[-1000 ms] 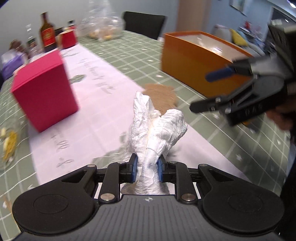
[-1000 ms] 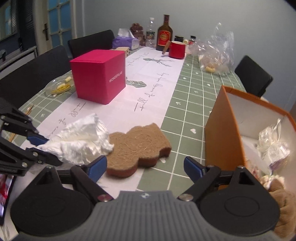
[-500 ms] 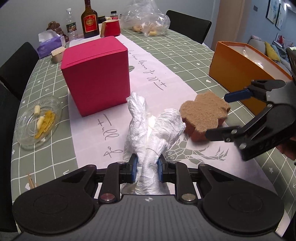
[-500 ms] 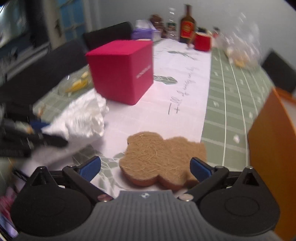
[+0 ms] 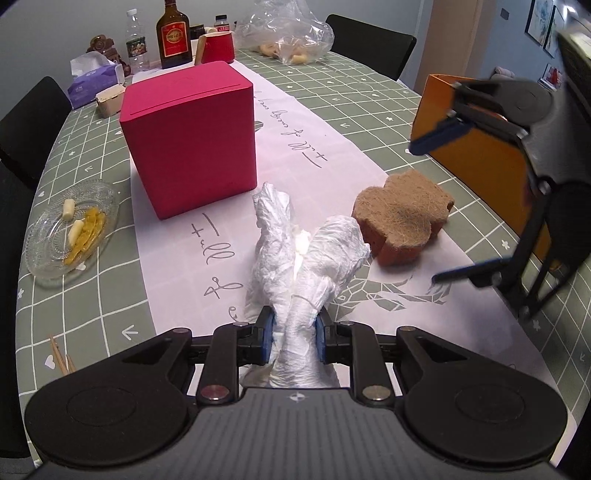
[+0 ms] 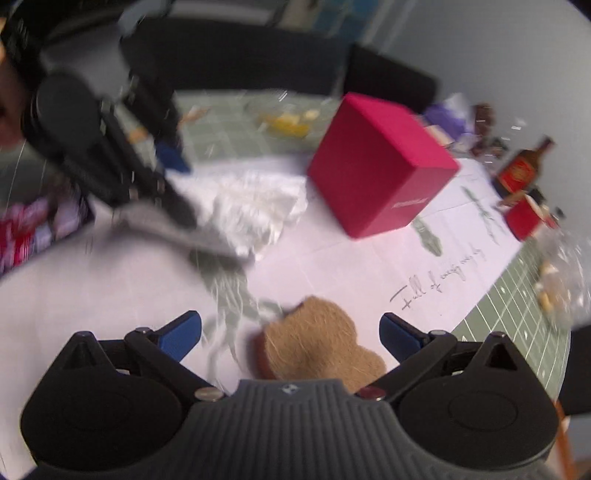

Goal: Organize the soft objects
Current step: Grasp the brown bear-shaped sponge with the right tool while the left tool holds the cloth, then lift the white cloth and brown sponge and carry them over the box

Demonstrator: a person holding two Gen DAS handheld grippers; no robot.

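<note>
On the white runner, the left gripper clenches a crumpled white bag; the right gripper, jaws just spread wide, apparently brackets the brown sponge without touching.

We see even, soft indoor light in the sharp left wrist view. The right wrist view is motion-blurred throughout. Both views curve strongly toward dark vignetted corners.

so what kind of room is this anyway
Most likely a home dining room: a long table with a green checked tablecloth, dark chairs around it, and a bottle and a glass dish of food scraps on it.
</note>
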